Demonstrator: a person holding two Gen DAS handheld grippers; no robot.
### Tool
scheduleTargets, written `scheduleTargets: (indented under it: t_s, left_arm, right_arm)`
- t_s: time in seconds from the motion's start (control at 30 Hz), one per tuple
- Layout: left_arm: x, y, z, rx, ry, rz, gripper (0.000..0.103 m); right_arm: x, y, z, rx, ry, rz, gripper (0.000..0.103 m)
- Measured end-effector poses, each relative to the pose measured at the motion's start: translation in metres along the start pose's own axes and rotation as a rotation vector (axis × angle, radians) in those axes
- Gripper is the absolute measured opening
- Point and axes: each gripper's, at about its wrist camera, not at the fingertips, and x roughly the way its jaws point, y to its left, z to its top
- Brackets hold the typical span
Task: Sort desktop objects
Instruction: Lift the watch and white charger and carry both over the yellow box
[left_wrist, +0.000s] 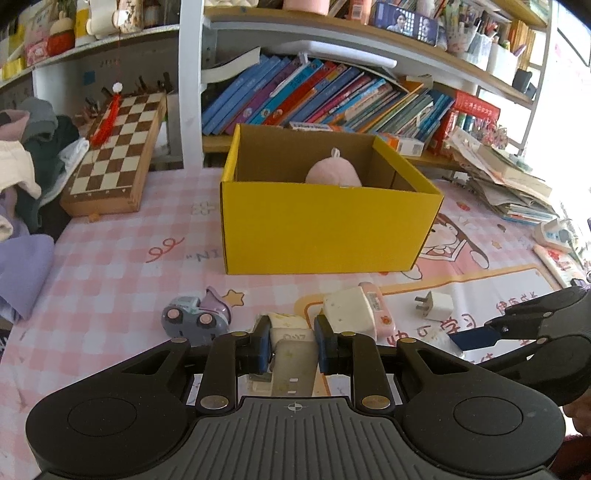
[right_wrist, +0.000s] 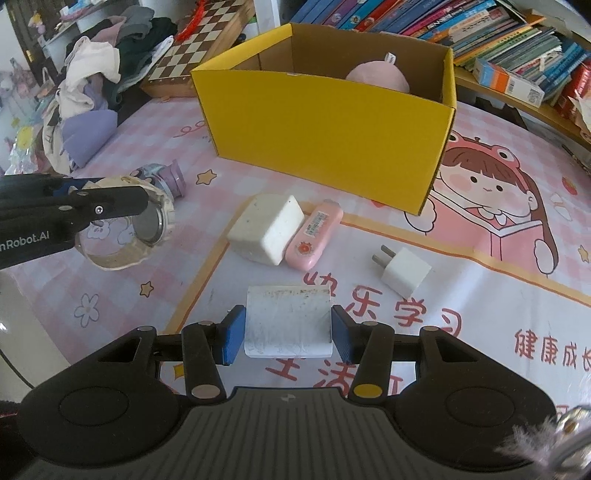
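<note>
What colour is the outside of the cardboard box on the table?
Bright yellow outside, plain brown inside; the cardboard box shows best in the right wrist view.

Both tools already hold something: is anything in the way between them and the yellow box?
Nothing visible blocks either path. The left tool grips a watch, the right tool a white block. The soap bar, pink case and charger plug lie low before the open-topped yellow box.

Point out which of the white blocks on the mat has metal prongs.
The small white plug adapter, alone right of the pink case. The large white block touching that case has none.
</note>
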Motion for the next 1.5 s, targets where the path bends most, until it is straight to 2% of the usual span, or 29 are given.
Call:
scheduleTargets:
  t_s: [0.77,1.2,1.5]
  left_arm:
    - [-0.037,0.008,0.0,0.055,-0.07,-0.078,0.022]
    - [-0.056,0.008,0.008,0.092,-0.107,-0.121,0.022]
    - [-0.062,0.008,0.022,0.097,-0.138,-0.139,0.022]
  right_arm:
    - [-0.037,0.008,-0.023,0.13,-0.053,-0.067,0.047]
    - [-0.051,0.012,-0.03,0.148,-0.052,-0.082,0.047]
    - [-0.054,0.002,-0.029,0.135,-0.01,-0.108,0.047]
